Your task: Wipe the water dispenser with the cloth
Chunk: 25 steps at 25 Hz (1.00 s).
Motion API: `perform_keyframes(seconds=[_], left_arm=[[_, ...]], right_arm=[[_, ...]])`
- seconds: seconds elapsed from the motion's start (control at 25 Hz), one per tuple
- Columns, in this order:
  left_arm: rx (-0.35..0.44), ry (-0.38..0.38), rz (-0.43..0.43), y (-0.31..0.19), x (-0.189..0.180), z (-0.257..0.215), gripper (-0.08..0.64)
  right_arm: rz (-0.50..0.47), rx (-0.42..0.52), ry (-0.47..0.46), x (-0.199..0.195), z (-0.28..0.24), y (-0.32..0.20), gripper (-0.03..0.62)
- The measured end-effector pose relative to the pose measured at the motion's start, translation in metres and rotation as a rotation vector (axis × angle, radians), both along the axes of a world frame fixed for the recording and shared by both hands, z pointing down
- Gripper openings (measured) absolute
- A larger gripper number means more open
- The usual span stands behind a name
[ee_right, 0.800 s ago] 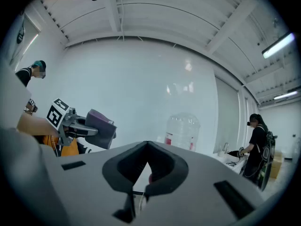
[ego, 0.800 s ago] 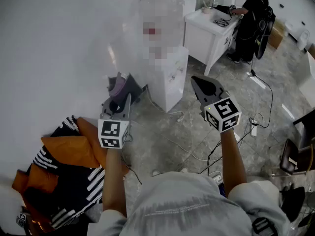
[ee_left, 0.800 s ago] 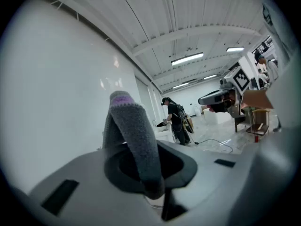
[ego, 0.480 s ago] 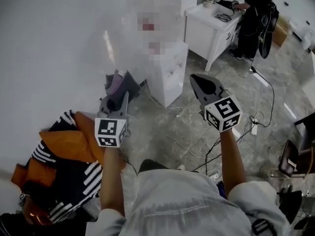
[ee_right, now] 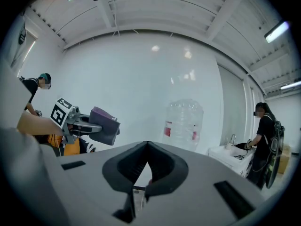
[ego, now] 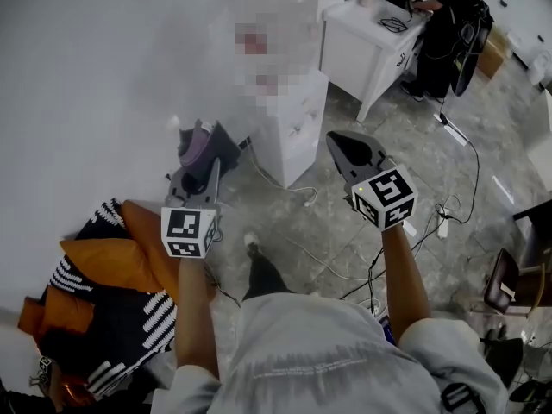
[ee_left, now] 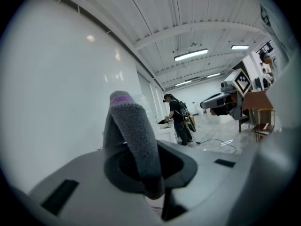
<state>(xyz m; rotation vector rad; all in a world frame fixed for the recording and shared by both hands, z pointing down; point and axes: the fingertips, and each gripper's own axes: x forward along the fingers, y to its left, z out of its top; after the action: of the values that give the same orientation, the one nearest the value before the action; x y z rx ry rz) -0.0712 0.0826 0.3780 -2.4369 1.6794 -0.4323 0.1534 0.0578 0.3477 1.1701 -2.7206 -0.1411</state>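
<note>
Head view: water dispenser (ego: 291,121) at twelve o'clock, left gripper (ego: 207,160) clamped on the grey cloth (ego: 195,145), right gripper (ego: 341,145) closed and empty; pressing hard could drag the cloth from that pinch.

The person wears a pale grey short-sleeved top (ego: 319,352) that fills the 6 o'clock edge of the head view. A dark trouser leg (ego: 266,276) ends in a white shoe (ego: 251,241). Each hand carries a grey plastic tool: the left hand-held gripper (ego: 205,172) lies at 9 o'clock of the right hand-held gripper (ego: 339,143). Each bears a white cube printed with black square markers, the left cube (ego: 188,232) and the right cube (ego: 385,198). In the gripper views the pale grey bodies have dark, wedge-shaped jaw shells and dark rectangular slots (ee_right: 227,192).
</note>
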Motion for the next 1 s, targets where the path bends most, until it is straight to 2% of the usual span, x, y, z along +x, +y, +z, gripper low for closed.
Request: perform_keyframes(seconds=[0.56, 0.8, 1.0], left_arm=[[-0.031, -0.036, 0.050, -0.201, -0.112, 0.008, 0.052], [-0.092, -0.061, 0.071, -0.254, -0.144, 0.046, 0.052], [-0.183, -0.103, 0.075, -0.291, -0.157, 0.108, 0.052]], right_arm=[[0.083, -0.027, 0.015, -0.099, -0.012, -0.176, 0.011], [0.133, -0.045, 0.037, -0.125, 0.009, -0.212, 0.012], [0.190, -0.131, 0.074, -0.122, 0.056, -0.232, 0.011]])
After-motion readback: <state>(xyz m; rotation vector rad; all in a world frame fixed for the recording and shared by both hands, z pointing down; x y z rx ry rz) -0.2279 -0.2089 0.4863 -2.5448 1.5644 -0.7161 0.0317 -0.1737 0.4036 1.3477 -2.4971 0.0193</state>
